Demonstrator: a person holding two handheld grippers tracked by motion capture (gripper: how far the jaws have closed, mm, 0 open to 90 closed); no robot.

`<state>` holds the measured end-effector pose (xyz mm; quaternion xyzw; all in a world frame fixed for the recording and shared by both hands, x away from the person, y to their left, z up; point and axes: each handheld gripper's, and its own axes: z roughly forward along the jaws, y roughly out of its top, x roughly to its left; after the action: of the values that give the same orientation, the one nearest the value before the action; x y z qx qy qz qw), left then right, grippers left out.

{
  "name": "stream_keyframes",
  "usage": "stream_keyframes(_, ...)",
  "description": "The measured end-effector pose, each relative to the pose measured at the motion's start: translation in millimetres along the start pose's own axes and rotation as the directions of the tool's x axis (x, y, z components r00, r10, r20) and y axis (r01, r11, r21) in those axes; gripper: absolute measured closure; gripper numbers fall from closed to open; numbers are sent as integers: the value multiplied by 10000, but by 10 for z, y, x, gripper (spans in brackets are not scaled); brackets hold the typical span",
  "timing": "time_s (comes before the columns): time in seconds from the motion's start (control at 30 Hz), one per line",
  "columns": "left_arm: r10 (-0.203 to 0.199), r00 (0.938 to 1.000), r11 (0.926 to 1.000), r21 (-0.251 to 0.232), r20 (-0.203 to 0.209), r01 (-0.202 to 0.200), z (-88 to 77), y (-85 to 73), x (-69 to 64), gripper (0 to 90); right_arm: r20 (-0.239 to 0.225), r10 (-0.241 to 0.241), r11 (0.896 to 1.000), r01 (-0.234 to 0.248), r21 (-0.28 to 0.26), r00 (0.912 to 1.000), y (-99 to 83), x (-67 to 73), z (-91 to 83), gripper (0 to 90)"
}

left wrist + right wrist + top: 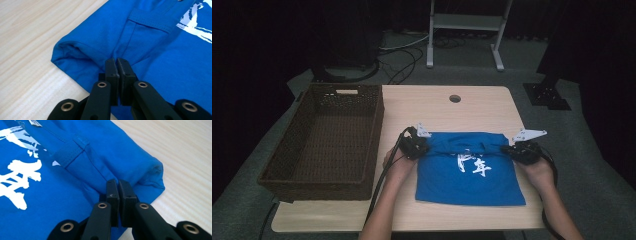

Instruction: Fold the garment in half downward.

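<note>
At a pale wooden table (412, 107), I work a blue T-shirt (469, 175) with a claw in each hand. The table is the broadest thing before me, its top marked by a round cable hole (455, 98) near the far edge. On its left side stands a dark wicker basket (279, 165), deep and rectangular, with a pale handle slot in its far wall.

The T-shirt lies flat on the right half of the table, just beside the basket yet clear of it, white brush-stroke lettering (474, 164) showing on its upper face. Its far edge is doubled over toward me, a rolled fold running across from one claw to the other.

My left claw (421, 148) sits at the left end of that fold. Seen from the left gripper view, the left claw (117, 62) is clenched, its jaws pressed together with a pinch of blue cloth caught at their tips, a ribbed sleeve hem lying just beyond.

My right claw (512, 150) sits at the right end of the fold. From the right gripper view, the right claw (117, 183) is likewise clenched on the shirt's cloth, beside the rolled corner, bare table beyond it.
</note>
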<state>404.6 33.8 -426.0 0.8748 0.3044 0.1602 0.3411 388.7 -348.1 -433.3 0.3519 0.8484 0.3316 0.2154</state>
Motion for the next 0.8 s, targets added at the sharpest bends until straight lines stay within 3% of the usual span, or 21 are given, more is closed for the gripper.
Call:
stream_keyframes(0.43,-669,9972,9977,-117,-347,665,133,116,310,879,268,103,9999,-102,-58,9996,256,-234,312,876)
stream_keyframes(0.53,-575,9977,9979,-332,-358,563,46,117,273,879,264,99,9999,-96,-118,9996,263,-215,281,876)
stream_keyframes(0.8,-280,9990,9952,-942,-338,247,-253,52,73,878,198,-92,9988,102,-470,9998,161,-33,-4,876)
